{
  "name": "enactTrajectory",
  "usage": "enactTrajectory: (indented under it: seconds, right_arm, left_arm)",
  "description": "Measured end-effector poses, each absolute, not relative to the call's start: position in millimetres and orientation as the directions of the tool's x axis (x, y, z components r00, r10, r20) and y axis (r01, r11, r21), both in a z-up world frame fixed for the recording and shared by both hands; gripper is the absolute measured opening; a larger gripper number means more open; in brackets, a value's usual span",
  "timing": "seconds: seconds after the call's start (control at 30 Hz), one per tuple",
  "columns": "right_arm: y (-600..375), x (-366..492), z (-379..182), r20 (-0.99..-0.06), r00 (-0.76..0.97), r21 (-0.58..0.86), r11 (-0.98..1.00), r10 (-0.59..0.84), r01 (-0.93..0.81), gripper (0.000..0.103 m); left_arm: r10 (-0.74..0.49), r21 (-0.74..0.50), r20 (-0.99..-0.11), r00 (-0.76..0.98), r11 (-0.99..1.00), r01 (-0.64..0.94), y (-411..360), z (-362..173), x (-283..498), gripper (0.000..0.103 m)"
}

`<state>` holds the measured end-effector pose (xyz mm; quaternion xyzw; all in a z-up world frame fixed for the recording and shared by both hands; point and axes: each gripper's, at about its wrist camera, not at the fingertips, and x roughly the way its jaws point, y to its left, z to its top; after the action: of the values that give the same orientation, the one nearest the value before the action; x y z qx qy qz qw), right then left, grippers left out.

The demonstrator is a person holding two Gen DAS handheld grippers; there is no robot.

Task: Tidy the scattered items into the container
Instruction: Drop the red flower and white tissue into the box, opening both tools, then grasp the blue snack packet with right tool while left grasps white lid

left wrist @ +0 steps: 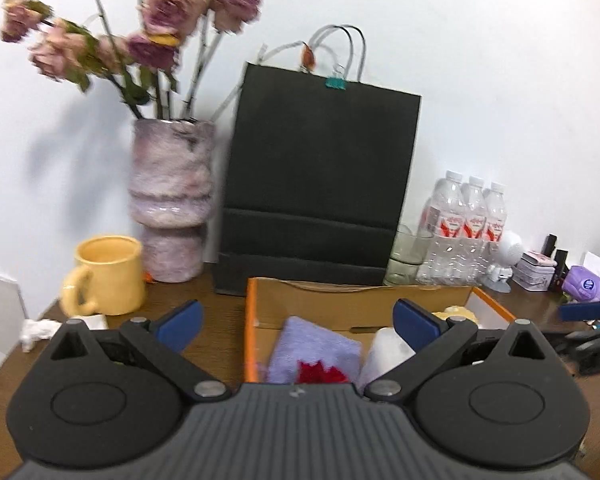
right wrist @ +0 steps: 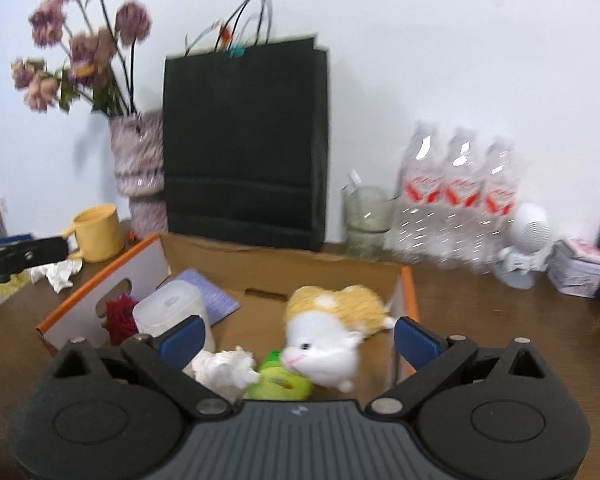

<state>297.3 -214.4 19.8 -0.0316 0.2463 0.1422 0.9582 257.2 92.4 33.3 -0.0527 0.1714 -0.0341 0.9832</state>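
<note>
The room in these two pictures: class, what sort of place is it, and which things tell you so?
Probably a home or office desk against a plain wall. Clues: a vase of dried flowers, a yellow mug and a pack of water bottles on the wooden tabletop.

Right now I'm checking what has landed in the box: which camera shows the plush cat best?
The right wrist view: the plush cat lies in the cardboard box with its white face and orange back in full sight, though a little blurred. The left wrist view shows only a pale yellow scrap of what may be it, behind a blue fingertip.
</note>
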Motion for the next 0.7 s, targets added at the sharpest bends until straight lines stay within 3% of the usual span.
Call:
enactTrajectory:
  seconds: [0.23, 0.7]
  right_arm:
    - [-250, 252, 6, -0.461, 0.862, -0.005, 0.971, 0.210, -0.239, 0.103]
    - [-268, 230, -64, -0.621, 0.768, -0.011, 0.977, 0.160, -0.212, 0.100]
  left_arm:
    - [-0.050, -0.078, -0.385, 0.921, 0.997, 0.021, 112, 15, 226, 0.103]
    - [-0.121, -0.040, -0.562, 0.818, 0.992, 0.120, 97, -44, 207, 0.102]
